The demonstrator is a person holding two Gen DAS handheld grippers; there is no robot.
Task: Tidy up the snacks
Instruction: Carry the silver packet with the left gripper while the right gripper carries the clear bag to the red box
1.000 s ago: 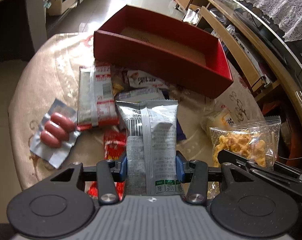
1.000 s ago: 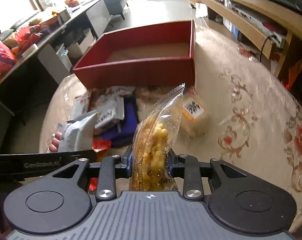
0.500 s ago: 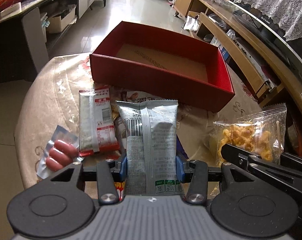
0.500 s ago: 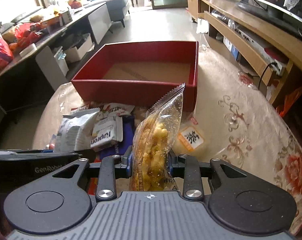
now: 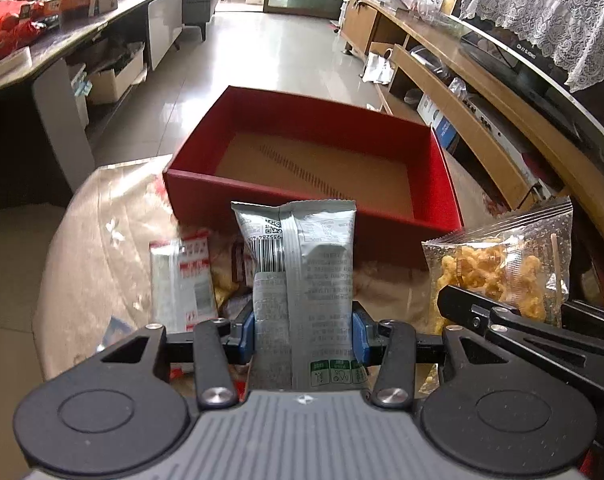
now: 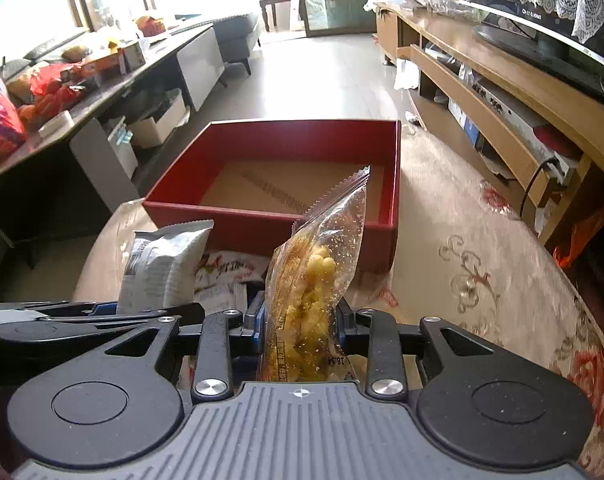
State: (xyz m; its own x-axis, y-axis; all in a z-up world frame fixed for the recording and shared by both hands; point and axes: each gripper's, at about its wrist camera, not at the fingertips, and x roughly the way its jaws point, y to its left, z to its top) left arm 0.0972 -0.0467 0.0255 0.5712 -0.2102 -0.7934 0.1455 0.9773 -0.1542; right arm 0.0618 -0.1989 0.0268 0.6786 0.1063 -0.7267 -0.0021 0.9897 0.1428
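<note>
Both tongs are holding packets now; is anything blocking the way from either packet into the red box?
Nothing visible does. The silver packet in the left tongs and the clear bag of yellow snacks in the right tongs face the red box, whose cardboard floor shows bare. Only its near wall must be cleared.

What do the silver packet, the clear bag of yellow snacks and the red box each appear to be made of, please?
Silver packet: looks like metallised plastic film, matte-silver, creased, with a printed barcode. Clear bag: thin transparent plastic, glossy; the yellow pieces show through and its top edge is serrated. Red box: probably cardboard, with red matte walls and a bare brown floor that looks like kraft board.
</note>
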